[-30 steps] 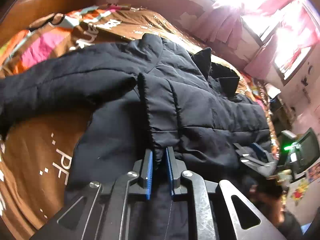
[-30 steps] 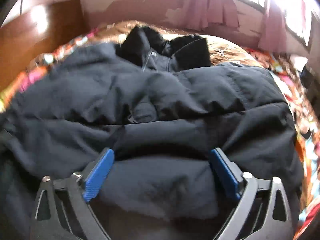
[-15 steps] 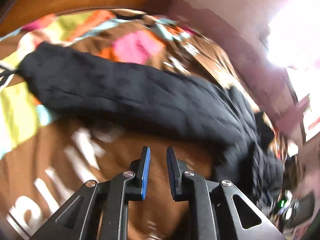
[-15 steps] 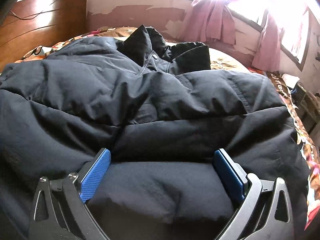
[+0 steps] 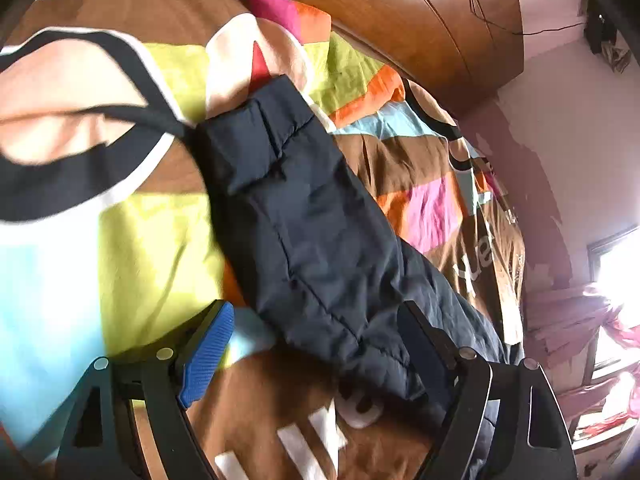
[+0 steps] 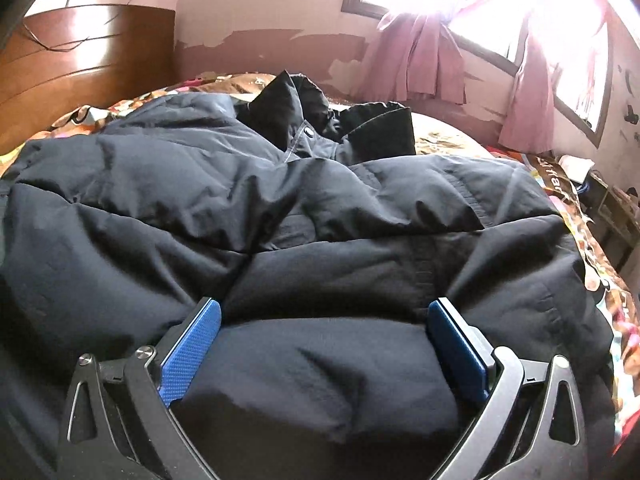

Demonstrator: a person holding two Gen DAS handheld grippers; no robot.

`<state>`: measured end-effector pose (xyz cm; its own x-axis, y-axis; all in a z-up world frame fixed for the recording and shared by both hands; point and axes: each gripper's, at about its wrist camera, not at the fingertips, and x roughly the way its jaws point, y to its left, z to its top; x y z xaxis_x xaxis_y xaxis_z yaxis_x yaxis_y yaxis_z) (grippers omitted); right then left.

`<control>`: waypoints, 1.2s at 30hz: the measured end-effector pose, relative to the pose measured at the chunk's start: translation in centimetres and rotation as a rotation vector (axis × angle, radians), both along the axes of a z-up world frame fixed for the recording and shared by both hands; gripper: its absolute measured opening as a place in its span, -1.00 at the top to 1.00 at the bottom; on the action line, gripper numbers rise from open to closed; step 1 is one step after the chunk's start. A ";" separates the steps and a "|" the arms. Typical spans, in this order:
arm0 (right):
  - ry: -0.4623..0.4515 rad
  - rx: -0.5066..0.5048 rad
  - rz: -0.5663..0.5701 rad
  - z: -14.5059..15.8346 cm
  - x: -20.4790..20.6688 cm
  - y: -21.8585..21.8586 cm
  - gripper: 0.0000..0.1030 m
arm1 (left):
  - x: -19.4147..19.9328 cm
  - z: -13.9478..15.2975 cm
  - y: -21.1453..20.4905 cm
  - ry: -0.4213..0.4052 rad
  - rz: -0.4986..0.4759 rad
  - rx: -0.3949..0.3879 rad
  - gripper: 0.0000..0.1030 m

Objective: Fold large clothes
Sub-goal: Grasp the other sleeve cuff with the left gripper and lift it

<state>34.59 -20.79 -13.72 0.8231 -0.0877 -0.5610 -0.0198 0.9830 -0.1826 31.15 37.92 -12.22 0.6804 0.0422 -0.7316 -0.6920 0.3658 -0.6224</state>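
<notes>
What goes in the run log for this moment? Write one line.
left gripper: open over jacket sleeve | right gripper: open, on jacket body | bedspread underneath

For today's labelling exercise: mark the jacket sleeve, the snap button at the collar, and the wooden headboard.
jacket sleeve point(image 5: 316, 240), left wrist view, on its quilted middle.
snap button point(image 6: 308, 131), right wrist view, on the stud itself.
wooden headboard point(image 5: 420, 12), left wrist view, on its polished face.

Daylight from the window blows out my right view, left view motion-smeared, fisheye-bent edges.
</notes>
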 end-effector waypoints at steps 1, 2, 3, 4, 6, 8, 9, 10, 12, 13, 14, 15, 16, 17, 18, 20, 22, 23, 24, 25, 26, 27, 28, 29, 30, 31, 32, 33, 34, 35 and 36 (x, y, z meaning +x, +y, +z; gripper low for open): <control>-0.002 0.000 0.000 0.0 0.0 0.0 -0.98 | 0.4 0.0 0.1 0.003 -0.004 0.007 -0.59; -0.003 -0.001 0.000 0.0 0.0 0.0 -0.98 | 1.0 -0.1 0.1 0.014 -0.008 0.019 -0.59; -0.005 -0.002 0.000 0.0 0.0 0.1 -0.98 | 1.4 -0.1 0.2 0.023 -0.008 0.028 -0.59; -0.007 -0.002 0.000 0.0 0.0 0.1 -0.98 | 1.7 -0.1 0.2 0.037 -0.010 0.039 -0.55; -0.009 0.000 0.001 0.0 0.0 0.0 -0.98 | 2.2 0.1 0.1 0.105 -0.017 0.074 -0.25; -0.010 0.015 0.000 0.2 0.1 -0.2 -0.98 | 3.2 0.4 -0.4 0.199 -0.042 0.143 0.33; -0.010 0.020 -0.001 0.3 0.0 -0.1 -0.98 | 3.3 0.5 -0.3 0.224 -0.052 0.165 0.50; -0.010 0.025 0.001 0.6 0.0 0.0 -0.98 | 3.4 0.5 -0.3 0.236 -0.059 0.181 0.66; -0.014 0.067 0.019 1.5 -0.1 0.2 -0.97 | 3.3 1.0 0.1 0.218 -0.053 0.181 0.83; -0.030 0.094 0.028 2.2 -0.2 0.5 -0.98 | 3.3 1.3 0.1 0.205 -0.054 0.181 0.86; -0.044 0.117 0.036 2.8 -0.5 0.9 -0.98 | 3.3 1.7 0.1 0.199 -0.057 0.195 0.87; -0.056 0.149 0.056 3.6 -0.7 1.4 -0.98 | 3.3 2.4 -0.1 0.192 -0.062 0.225 0.89; -0.060 0.178 0.082 4.2 -0.8 2.1 -0.98 | 3.3 3.3 -0.4 0.181 -0.068 0.263 0.90; -0.058 0.199 0.104 4.5 -0.9 2.7 -0.98 | 3.3 4.0 -0.7 0.173 -0.072 0.293 0.91; -0.051 0.217 0.131 4.7 -0.9 3.5 -0.98 | 3.3 5.0 -1.1 0.161 -0.075 0.328 0.91; -0.037 0.230 0.182 4.8 -1.1 5.0 -0.98 | 3.3 6.9 -1.9 0.127 -0.082 0.387 0.91; 0.003 0.216 0.245 3.9 -1.0 6.6 -0.98 | 3.1 9.2 -2.6 0.080 -0.091 0.441 0.91; 0.038 0.206 0.268 3.3 -0.8 7.2 -0.97 | 3.0 10.8 -3.1 0.048 -0.098 0.475 0.91; 0.071 0.192 0.276 2.5 -0.5 7.8 -0.97 | 2.8 11.9 -3.4 0.026 -0.105 0.493 0.92; 0.082 0.189 0.272 2.0 -0.4 7.8 -0.98 | 2.7 13.4 -4.0 -0.006 -0.117 0.519 0.92; 0.086 0.204 0.271 1.8 -0.2 7.6 -0.98 | 2.6 14.4 -4.4 -0.028 -0.126 0.535 0.92; 0.088 0.220 0.271 1.8 -0.1 7.3 -0.98 | 2.5 15.9 -5.0 -0.061 -0.143 0.558 0.92; 0.090 0.232 0.264 1.9 -0.1 7.0 -0.98 | 2.4 17.2 -5.6 -0.087 -0.162 0.577 0.92; 0.092 0.241 0.256 2.0 -0.2 6.6 -0.98 | 2.4 18.6 -6.4 -0.115 -0.191 0.597 0.92; 0.093 0.248 0.250 2.1 -0.2 6.5 -0.98 | 2.5 19.9 -7.2 -0.140 -0.225 0.617 0.92; 0.093 0.263 0.242 2.2 -0.5 6.0 -0.98 | 2.5 21.1 -8.1 -0.159 -0.258 0.638 0.92; 0.090 0.275 0.237 2.5 -0.8 5.7 -0.98 | 2.6 22.3 -9.2 -0.177 -0.289 0.666 0.92; 0.083 0.291 0.236 2.7 -1.2 5.4 -0.98 | 2.6 23.5 -10.4 -0.196 -0.318 0.699 0.92; 0.075 0.307 0.236 3.0 -1.7 4.8 -0.98 | 2.5 24.5 -11.6 -0.214 -0.344 0.731 0.92; 0.070 0.317 0.237 3.2 -2.1 4.4 -0.98 | 2.3 25.7 -13.0 -0.235 -0.375 0.768 0.92; 0.065 0.324 0.239 3.4 -2.6 4.0 -0.98 | 2.0 26.7 -14.4 -0.259 -0.404 0.803 0.92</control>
<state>32.04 -16.83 -10.29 0.7610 0.2911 -0.5797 -0.2555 0.9559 0.1446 33.19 23.53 14.48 0.8914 0.1936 -0.4097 -0.2934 0.9356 -0.1963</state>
